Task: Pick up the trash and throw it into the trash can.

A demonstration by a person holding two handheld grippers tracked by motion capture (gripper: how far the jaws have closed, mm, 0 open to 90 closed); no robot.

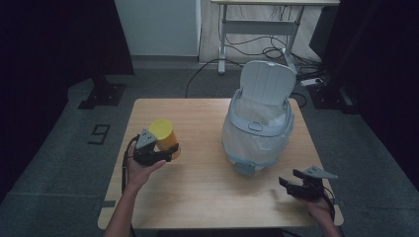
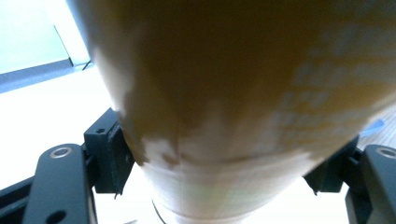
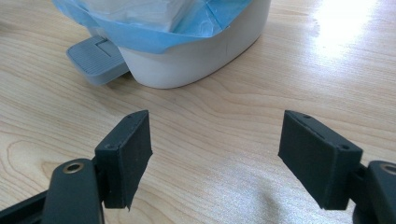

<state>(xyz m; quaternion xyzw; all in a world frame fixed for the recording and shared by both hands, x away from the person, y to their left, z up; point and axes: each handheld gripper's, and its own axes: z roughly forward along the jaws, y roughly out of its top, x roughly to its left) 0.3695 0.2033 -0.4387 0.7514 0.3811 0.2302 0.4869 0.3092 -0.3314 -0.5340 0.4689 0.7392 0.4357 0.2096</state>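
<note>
Right gripper [image 1: 291, 184]: sat nearest, low at the table's right front edge; its jaws stood wide apart with nothing between them, bare wood showing in the gap in the right gripper view [image 3: 215, 158].
Left gripper [image 1: 168, 152]: held at the table's left side, jaws closed against the sides of the yellow canister [image 1: 164, 134], one pad [image 2: 109, 156] pressed to its lower wall.
Yellow canister: gripped near its base and tilted, yellow cap toward the far side, seemingly just off the wooden table [image 1: 197, 197]; close up it was a blurred tan-and-yellow wall [image 2: 233, 93].
Step in hand: judged to be carrying the canister toward the bin [image 1: 257, 133] to drop it in.
Doing it well: the grip sat low on a round, smooth body, so keep it firm, lift above the rim, and release only over the opening.
Bin: stood right of centre, well apart from the canister, lid [image 1: 268, 81] raised upright at the back, a pale bag [image 1: 237, 133] draped over its rim.
In the way: the bag's loose folds at the rim might catch the canister; the foot pedal [image 3: 95, 58] jutted toward the right gripper.
Farther off: a white desk frame [image 1: 257, 29] and loose cables [image 1: 257, 49] on the floor beyond the table.
</note>
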